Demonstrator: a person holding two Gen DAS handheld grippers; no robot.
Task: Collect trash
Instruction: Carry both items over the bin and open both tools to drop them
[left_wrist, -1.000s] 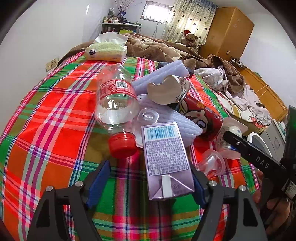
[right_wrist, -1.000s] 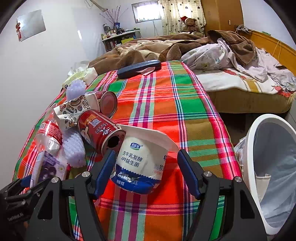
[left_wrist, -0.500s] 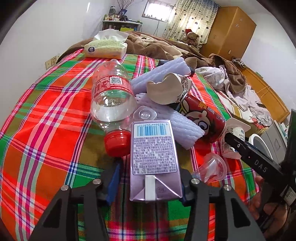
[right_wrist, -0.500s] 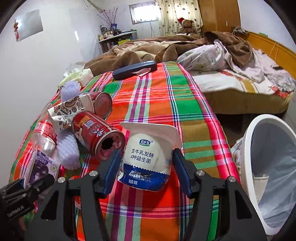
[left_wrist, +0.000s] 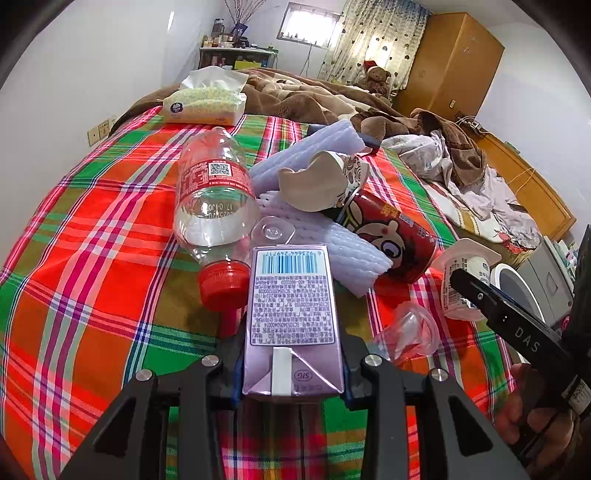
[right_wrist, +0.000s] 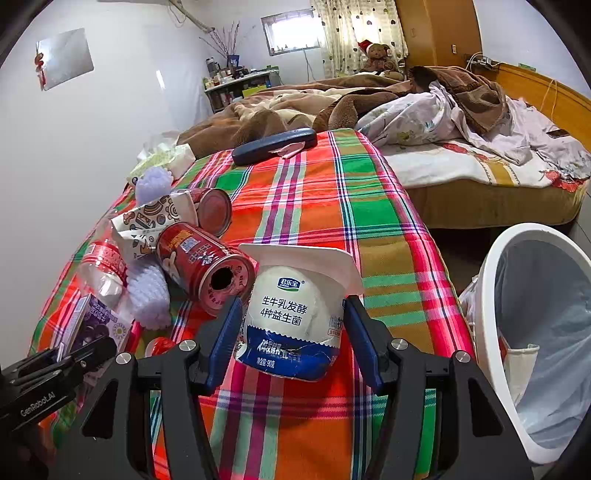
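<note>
Trash lies on a plaid cloth (left_wrist: 92, 229). My left gripper (left_wrist: 291, 354) is shut on a purple drink carton (left_wrist: 291, 314), its pads pressed on both sides. The carton also shows in the right wrist view (right_wrist: 96, 321). My right gripper (right_wrist: 291, 332) is shut on a white yogurt cup (right_wrist: 295, 317) with a blue band, which lies on its side. The cup also shows in the left wrist view (left_wrist: 465, 280). Beside them lie a clear bottle (left_wrist: 214, 206) with a red cap, a red can (right_wrist: 203, 269), purple foam nets (left_wrist: 325, 243) and a crumpled paper cup (left_wrist: 321, 181).
A white trash bin (right_wrist: 491, 295) with a clear liner stands on the floor right of the table. A tissue pack (left_wrist: 207, 103), a dark case (right_wrist: 273, 146) and a second can (right_wrist: 214, 210) lie further back. A bed (right_wrist: 480, 162) with blankets is behind.
Both grippers have closed: the left jaws came in onto the purple carton, the right jaws onto the yogurt cup. Both moved slightly forward.
</note>
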